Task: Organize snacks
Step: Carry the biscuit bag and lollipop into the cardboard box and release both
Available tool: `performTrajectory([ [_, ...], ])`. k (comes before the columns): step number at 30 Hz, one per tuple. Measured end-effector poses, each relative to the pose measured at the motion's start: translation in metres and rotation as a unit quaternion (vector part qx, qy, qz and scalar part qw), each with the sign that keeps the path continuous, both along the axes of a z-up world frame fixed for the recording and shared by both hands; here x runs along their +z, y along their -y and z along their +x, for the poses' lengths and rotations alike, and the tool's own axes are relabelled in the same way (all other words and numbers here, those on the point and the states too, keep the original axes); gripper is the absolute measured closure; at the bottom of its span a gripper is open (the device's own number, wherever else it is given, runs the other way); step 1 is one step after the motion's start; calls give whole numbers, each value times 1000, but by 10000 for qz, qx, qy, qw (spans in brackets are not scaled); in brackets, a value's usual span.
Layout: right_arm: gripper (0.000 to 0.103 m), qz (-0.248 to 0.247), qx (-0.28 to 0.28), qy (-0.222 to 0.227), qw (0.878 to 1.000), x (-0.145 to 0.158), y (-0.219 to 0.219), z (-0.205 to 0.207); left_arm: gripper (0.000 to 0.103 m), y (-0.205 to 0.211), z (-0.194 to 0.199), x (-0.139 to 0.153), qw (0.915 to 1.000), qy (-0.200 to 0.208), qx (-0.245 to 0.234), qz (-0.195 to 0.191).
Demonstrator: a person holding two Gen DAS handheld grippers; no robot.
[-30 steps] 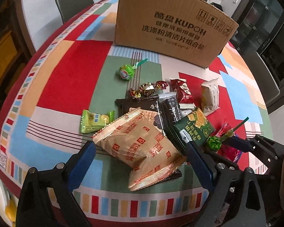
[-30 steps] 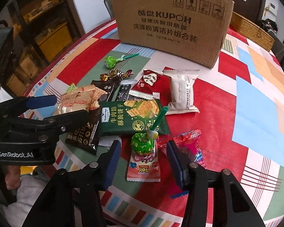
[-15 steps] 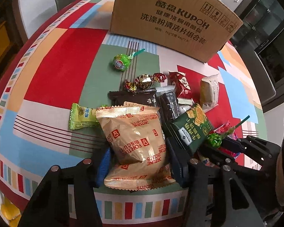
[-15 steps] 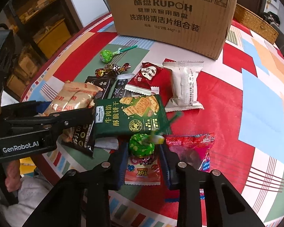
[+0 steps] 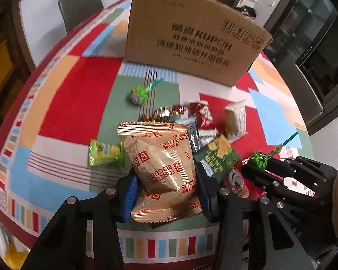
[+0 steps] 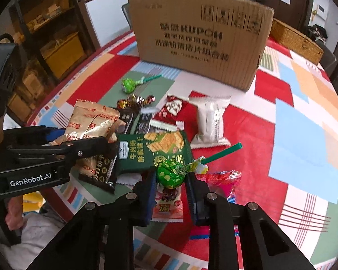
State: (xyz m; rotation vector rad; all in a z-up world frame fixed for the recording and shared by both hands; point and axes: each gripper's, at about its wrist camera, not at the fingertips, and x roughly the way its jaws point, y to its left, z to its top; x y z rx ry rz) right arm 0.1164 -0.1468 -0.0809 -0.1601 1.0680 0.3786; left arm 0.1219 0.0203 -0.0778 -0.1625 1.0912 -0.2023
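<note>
My left gripper point(image 5: 165, 193) is shut on a tan Fortune Biscuits bag point(image 5: 160, 155) and holds it lifted above a second tan bag point(image 5: 166, 209) on the table; the held bag also shows in the right wrist view point(image 6: 90, 121). My right gripper point(image 6: 170, 193) is shut on a green lollipop point(image 6: 170, 173) with a green stick, raised above a pink snack packet point(image 6: 169, 202); the lollipop also shows in the left wrist view point(image 5: 259, 160). The cardboard box point(image 5: 191, 42) stands at the back of the table.
On the tablecloth lie another green lollipop point(image 5: 138, 94), foil candies point(image 5: 164, 112), a green snack pack point(image 5: 104, 153), a dark green cracker pack point(image 6: 153, 150), a white packet point(image 6: 210, 121), a red packet point(image 6: 175, 110) and dark packets point(image 6: 133, 121). A chair point(image 5: 78, 6) stands behind.
Both grippers have closed and lifted: the left has raised the tan biscuit bag, the right has raised the green lollipop off the pile.
</note>
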Motion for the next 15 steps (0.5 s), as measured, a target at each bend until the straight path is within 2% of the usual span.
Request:
performTrajectory([
  [10, 78, 347, -151, 438, 9983, 35, 9, 10, 57, 8, 3, 39, 9973, 685, -209, 139],
  [15, 78, 414, -220, 829, 9955, 59, 14, 18, 57, 14, 14, 65, 9923, 1169, -356, 178],
])
